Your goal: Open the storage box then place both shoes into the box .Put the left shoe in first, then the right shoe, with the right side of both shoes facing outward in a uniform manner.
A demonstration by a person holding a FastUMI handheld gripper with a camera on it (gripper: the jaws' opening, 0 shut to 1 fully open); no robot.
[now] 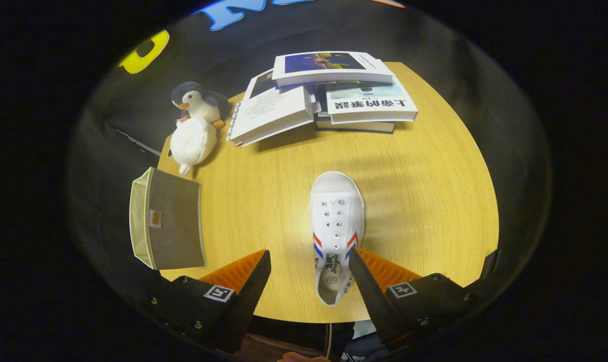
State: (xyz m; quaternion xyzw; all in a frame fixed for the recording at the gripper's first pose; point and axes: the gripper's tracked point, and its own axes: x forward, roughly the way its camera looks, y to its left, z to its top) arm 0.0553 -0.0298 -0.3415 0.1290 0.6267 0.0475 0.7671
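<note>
Held above the near edge of the round wooden table [424, 191], the gripper [310, 264] looks down with its two fingers spread wide apart and nothing clamped between them. One white shoe [336, 226] lies flat on the table between the fingers, its heel end close beside the right finger [367, 281], though whether they touch cannot be told; the left finger [251, 281] is well clear of it. The shoe's long axis runs away from the gripper, toe pointing toward the far side of the table, opening facing up, with red and blue stripes on both sides. To the left of the shoe, hanging over the table's left edge, sits the fabric storage box [166, 226], just beyond the left finger. Farther off, a stuffed penguin [196, 125] lies near the left rim, and an untidy stack of books [324, 93] occupies the far side. Bare wood lies between the shoe and the box.
</note>
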